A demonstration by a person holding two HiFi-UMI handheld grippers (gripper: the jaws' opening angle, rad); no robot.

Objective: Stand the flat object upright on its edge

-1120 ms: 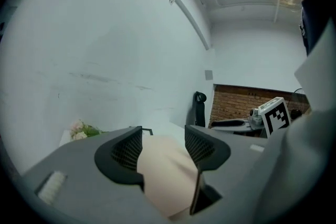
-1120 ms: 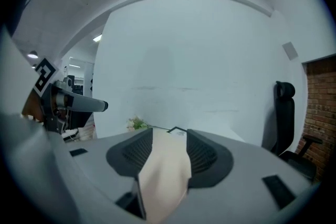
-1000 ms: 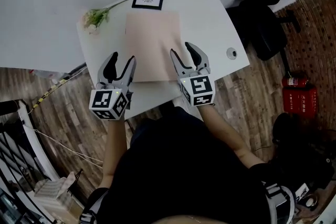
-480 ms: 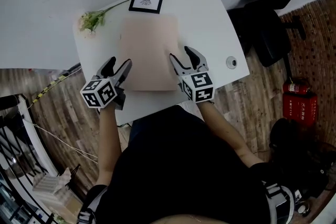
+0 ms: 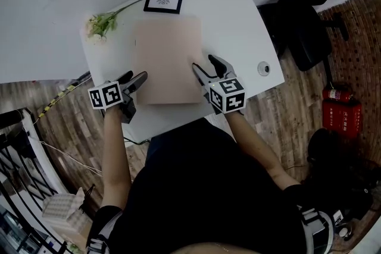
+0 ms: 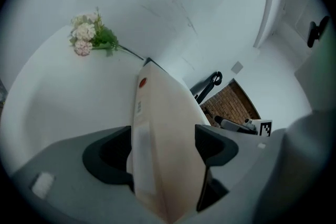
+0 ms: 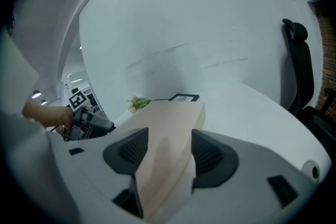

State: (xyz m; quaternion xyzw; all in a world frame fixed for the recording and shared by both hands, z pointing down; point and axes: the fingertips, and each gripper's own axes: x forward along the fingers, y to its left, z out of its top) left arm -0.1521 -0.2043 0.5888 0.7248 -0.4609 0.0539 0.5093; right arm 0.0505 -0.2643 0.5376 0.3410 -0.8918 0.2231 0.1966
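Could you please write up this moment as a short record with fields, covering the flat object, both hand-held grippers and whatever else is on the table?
Flat object: beige panel, lying flat on the white table, not yet upright
Left hand-held gripper: jaws have just been opening; panel's left edge between them, not clamped
Right hand-held gripper: jaws have just been opening; panel's right edge between them, not clamped
Also on table: framed picture beyond the panel; flower sprig at its far left

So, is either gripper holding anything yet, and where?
Nothing gripped yet: left gripper and right gripper straddle opposite edges of the flat beige box, jaws just opening.
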